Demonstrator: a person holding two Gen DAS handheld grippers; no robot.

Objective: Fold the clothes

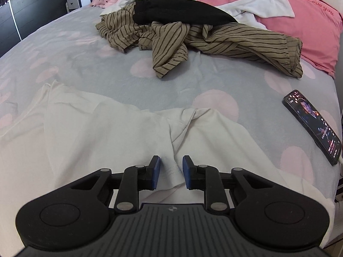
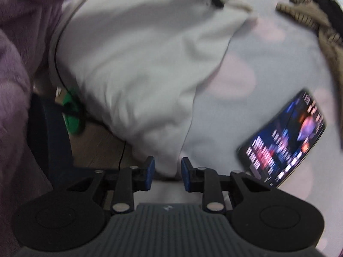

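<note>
"Love you" is stitched in script on the pink pillow (image 1: 300, 19); writing on the phone (image 1: 313, 126) screen below it is unreadable.

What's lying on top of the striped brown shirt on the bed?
A black garment lies on the striped brown shirt, with white clothing behind. What the pile covers cannot be seen.

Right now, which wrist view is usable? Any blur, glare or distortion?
Left wrist: sharp, evenly lit, with fisheye bending at the edges; white garment, striped garment and phone all read clearly. Right wrist: heavy motion blur; the phone screen is smeared and the white garment soft, only the right gripper fairly crisp.
</note>
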